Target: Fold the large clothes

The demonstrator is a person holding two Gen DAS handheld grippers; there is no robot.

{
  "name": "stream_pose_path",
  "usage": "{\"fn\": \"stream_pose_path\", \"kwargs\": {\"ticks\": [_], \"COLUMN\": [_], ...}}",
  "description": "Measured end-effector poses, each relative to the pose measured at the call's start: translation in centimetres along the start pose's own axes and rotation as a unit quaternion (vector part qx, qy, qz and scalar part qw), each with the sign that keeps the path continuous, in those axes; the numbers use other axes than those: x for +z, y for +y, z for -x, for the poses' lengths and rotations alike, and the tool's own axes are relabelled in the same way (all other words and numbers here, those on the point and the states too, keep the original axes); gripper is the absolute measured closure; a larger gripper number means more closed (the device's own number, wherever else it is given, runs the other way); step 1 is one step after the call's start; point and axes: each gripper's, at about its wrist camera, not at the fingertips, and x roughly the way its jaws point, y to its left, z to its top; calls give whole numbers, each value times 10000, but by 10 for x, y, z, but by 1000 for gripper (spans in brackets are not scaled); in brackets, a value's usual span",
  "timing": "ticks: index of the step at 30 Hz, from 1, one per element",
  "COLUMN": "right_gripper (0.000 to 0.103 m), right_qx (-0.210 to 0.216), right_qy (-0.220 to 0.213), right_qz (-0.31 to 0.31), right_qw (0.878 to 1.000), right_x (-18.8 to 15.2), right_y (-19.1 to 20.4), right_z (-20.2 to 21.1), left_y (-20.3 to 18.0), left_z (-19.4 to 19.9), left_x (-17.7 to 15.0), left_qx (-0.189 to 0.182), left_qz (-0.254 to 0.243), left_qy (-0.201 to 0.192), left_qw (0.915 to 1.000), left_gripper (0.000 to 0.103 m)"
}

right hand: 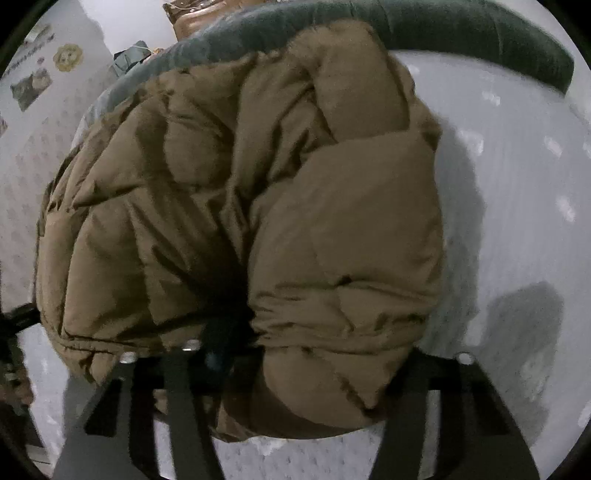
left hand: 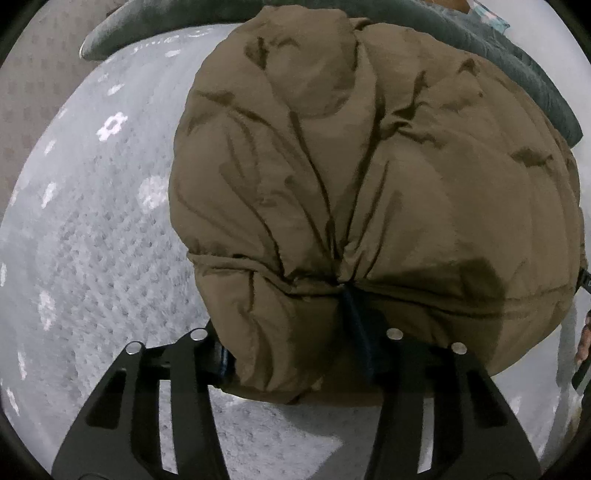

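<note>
A puffy brown quilted jacket lies bunched on a pale grey patterned cover and fills most of both views. In the left wrist view my left gripper points steeply down at the jacket's near hem. A thick fold of that hem is pinched between its blue pads, and creases run out from the pinch. In the right wrist view my right gripper has a padded lobe of the jacket between its fingers; the left finger shows, while fabric covers the right one.
A dark green padded edge curves along the far side of the cover. A wall with stickers stands at the left. The other gripper's hand shows at the right rim.
</note>
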Motion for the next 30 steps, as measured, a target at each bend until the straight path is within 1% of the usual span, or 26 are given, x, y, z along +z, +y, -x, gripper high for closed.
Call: {"fn": "stream_pose_path", "kwargs": {"ticks": [1,3,5,6,8,11,14,16,17,18,19,20,22,24,27,28,30], "right_gripper": [67,75,79,81,83,84,86,86,86,86,86,86,86,86,84,83,82], "right_qx": [-129,-259,-401,-471,-610,-831,-979,-1135,-1260,-1314,-1375,-1394,-1422,-1413,-1361,-1357,-1371], "right_qy": [-96,-206,-329,-426,-624,-973,-1282,-1399,-1445,-1434,-1385,-1345,-1225,-1055,-758,-669,-631], "right_qz": [128,250,388,462,647,1015,1295,1466,1572,1602,1601,1564,1472,1345,1239,1273,1268], "right_qw": [9998,9991,9979,9969,9941,9866,9784,9726,9688,9677,9676,9685,9711,9751,9800,9803,9804], "right_x": [-1,-2,-3,-4,-5,-11,-27,-44,-59,-66,-80,-94,-104,-125,-141,-146,-147], "right_y": [8,17,25,29,37,53,62,62,58,53,48,33,24,6,-10,-12,-12], "right_z": [3,10,17,23,38,68,107,128,141,148,156,166,178,187,176,171,161], "left_y": [-3,-8,-13,-16,-21,-35,-46,-58,-64,-72,-77,-83,-96,-108,-122,-124,-128], "left_z": [2,5,10,14,20,32,53,71,79,89,95,101,114,124,126,124,120], "left_x": [-1,-2,-4,-6,-9,-21,-39,-59,-69,-83,-93,-104,-132,-157,-180,-183,-187], "left_qx": [26,78,157,215,282,365,404,425,406,378,351,314,205,84,57,73,25], "left_qz": [-2,-15,-36,-49,-63,-58,-38,-111,-130,-141,-144,-148,-172,-175,-226,-229,-183], "left_qy": [-15,-46,-90,-135,-182,-252,-393,-515,-547,-563,-566,-566,-515,-446,-354,-337,-295], "left_qw": [10000,10000,9998,9997,9994,9990,9984,9977,9976,9976,9977,9978,9983,9988,9991,9991,9994], "left_gripper": [59,62,70,72,78,82,84,84,85,85,85,85,84,84,82,81,79]}}
